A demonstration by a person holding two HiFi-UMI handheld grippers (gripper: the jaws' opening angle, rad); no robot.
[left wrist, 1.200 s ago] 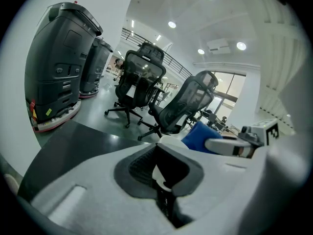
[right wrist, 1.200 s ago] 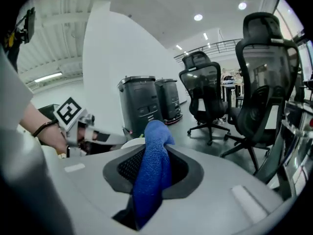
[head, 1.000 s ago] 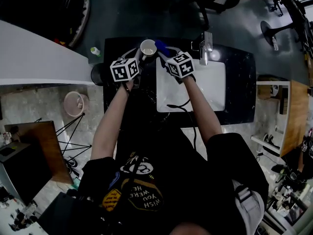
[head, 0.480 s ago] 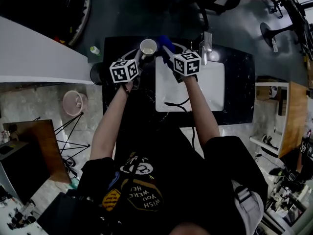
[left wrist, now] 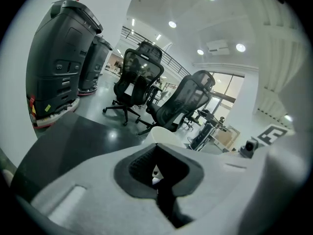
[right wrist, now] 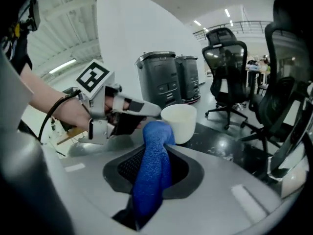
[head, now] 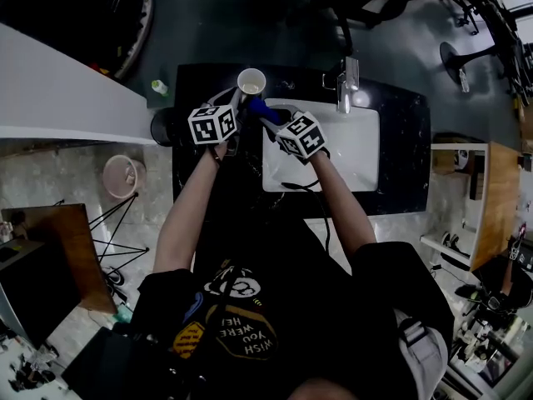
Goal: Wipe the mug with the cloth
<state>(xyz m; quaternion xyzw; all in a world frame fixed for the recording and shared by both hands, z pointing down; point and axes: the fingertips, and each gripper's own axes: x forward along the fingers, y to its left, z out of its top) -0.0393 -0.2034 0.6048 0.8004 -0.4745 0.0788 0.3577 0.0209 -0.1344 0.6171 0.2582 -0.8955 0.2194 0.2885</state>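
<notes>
A white mug (head: 251, 82) is held up over the dark counter (head: 191, 173), left of the sink. My left gripper (head: 236, 100) is shut on it at the handle side; in the right gripper view that left gripper (right wrist: 146, 110) reaches the mug (right wrist: 179, 122) from the left. In the left gripper view only a pale edge of the mug (left wrist: 167, 135) shows past the closed jaws. My right gripper (head: 268, 117) is shut on a blue cloth (head: 261, 108). The cloth (right wrist: 152, 173) sticks out between the jaws, its tip against the mug's near side.
A white sink basin (head: 354, 152) with a metal faucet (head: 345, 83) lies right of the grippers. A dark round container (head: 163, 126) stands at the counter's left edge. Office chairs (right wrist: 230, 72) and tall grey machines (right wrist: 159, 77) stand on the floor beyond.
My right gripper has swung back and to the left with the blue cloth, from the mug's right side to just below it. The mug and left gripper have stayed in place.
</notes>
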